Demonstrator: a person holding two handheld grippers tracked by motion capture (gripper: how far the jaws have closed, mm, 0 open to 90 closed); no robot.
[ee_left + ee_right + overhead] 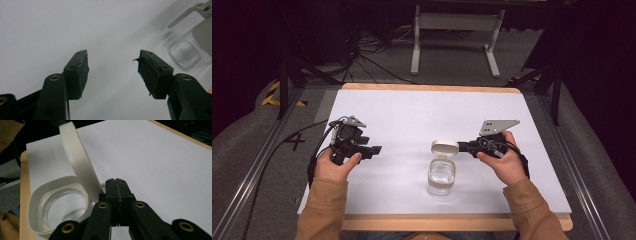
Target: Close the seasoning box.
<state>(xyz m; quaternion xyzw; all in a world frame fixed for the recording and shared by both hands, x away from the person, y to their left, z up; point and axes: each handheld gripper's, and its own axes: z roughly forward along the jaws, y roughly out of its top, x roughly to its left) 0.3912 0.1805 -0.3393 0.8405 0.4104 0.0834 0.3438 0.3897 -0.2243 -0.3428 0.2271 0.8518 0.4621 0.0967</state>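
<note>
A clear jar (pixel 441 177) is seen standing on the white table (pixel 412 115), near the front edge and between the two hands. Its white lid (pixel 445 147) is flipped up and stands open at the back of the jar, so the opening part looks done. In the right gripper view the lid (pixel 77 160) is seen tilted up from the white rim of the jar (pixel 33 202), and nothing is seen inside the glass. The right gripper (pixel 464 146) is held just beside the lid, with its jaws pressed together; whether something thin, like a tab of the lid, is pinched between them cannot be told. The left gripper (pixel 374 150) is held well apart from the jar, off to the left, and its jaws are spread wide with nothing between them. It is judged that the lid is already up, and what is left is to let it go or to shut it again.
</note>
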